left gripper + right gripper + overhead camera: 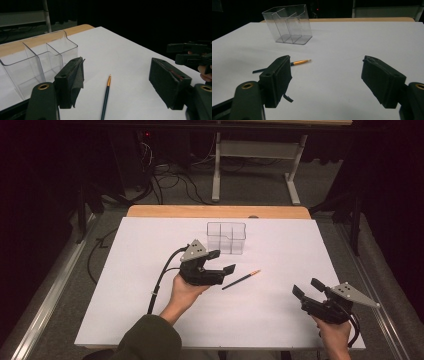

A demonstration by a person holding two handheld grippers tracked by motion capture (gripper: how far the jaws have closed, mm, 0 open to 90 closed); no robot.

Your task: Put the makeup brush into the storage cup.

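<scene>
White tabletop (pixel 280 320): we hover our left gripper (pixel 220 262), jaws apart, beside the thin dark paintbrush (pixel 241 280); next, closing on it. Right gripper (pixel 306 289) waits agape.

The clear, glossy plastic three-compartment holder (pixel 226 238) stands toward the far edge of the table, its smooth walls catching pale reflections. The table top is a smooth, matt white sheet (pixel 150 270), paper-like in look, with a strip of light, satin wood (pixel 217 211) along the far edge. The thin dark-handled paintbrush (pixel 241 279) has a smooth, slightly shiny teal-black shaft and a bright, glossy copper-coloured metal ferrule. The left gripper (pixel 220 262) and right gripper (pixel 308 287) are matt black plastic; their jaws carry dull, rubbery black pads with roughened, frayed edges, brass-coloured metal rivets at the base, and matt grey three-cornered plates on top.
</scene>
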